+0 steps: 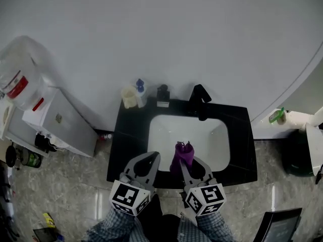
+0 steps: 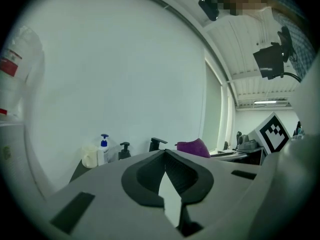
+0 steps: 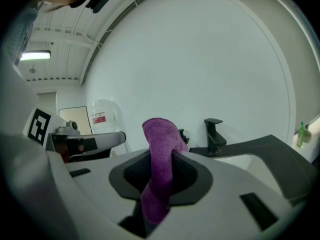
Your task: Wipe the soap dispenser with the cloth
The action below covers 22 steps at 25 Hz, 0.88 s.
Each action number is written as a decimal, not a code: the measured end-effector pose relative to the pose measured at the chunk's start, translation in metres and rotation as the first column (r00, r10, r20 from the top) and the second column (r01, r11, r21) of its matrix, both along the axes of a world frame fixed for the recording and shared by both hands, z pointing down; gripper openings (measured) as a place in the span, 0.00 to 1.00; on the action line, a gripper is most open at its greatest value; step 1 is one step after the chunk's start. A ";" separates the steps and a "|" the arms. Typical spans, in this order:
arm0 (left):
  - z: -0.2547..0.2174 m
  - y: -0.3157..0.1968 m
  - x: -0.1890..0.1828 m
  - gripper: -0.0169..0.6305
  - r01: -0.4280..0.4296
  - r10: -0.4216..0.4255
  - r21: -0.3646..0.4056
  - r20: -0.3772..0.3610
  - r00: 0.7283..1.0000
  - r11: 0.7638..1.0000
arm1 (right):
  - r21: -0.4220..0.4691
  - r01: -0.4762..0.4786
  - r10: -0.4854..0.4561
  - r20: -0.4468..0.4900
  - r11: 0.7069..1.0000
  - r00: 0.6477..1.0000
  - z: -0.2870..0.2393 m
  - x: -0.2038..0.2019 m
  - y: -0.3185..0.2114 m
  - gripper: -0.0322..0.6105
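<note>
Right tongs (image 1: 186, 161): closed on a purple cloth (image 1: 183, 153). The cloth is a soft, napped fabric, bunched into an upright roll that rises above the tips, over the near edge of the basin (image 1: 222, 135). The right gripper view shows the cloth (image 3: 159, 149) pinched between ribbed dark pads, with its lower end hanging down inside the tongs (image 3: 161, 169).

Left tongs (image 1: 146, 161): tips closed together with nothing between them, just left of the basin's near edge. The left gripper view shows the tongs (image 2: 165, 156) with their tips meeting.

Soap dispenser (image 1: 162, 96): black and squarish with a pump head. It stands upright on the glossy black worktop (image 1: 131, 150), behind the basin's far left corner and well apart from the cloth. It also shows in the left gripper view (image 2: 124, 150).

Basin: white, rectangular with rounded corners, set into the worktop. A black angular faucet (image 1: 200, 100) stands at its far edge.

Left of the dispenser, beyond the basin's far left corner, stand a clear pump bottle with a blue cap (image 1: 140, 91) and a cream cup (image 1: 129, 97).

Far left of the basin stands a white water cooler (image 1: 60, 122). Its translucent jug (image 1: 20, 74) bears a red label; the writing is too small to read.

Each gripper cube carries black-and-white square markers.
</note>
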State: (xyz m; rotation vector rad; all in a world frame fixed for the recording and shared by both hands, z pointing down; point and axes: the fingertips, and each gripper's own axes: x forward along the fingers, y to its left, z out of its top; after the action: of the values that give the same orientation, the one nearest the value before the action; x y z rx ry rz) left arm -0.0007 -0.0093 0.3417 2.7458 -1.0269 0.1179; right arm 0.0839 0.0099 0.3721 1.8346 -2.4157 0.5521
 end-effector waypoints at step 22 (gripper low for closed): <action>0.043 -0.152 0.002 0.04 -0.058 0.056 -0.118 -0.021 0.998 0.991 | -0.059 -0.021 0.019 -0.042 0.998 0.999 0.018 0.007 -0.177 0.19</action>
State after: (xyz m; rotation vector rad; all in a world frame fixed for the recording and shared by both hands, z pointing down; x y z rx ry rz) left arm 0.0013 -0.1613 0.3842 2.6642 -0.9063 0.1583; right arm 0.0908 -0.1671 0.3904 1.8297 -2.3310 0.5746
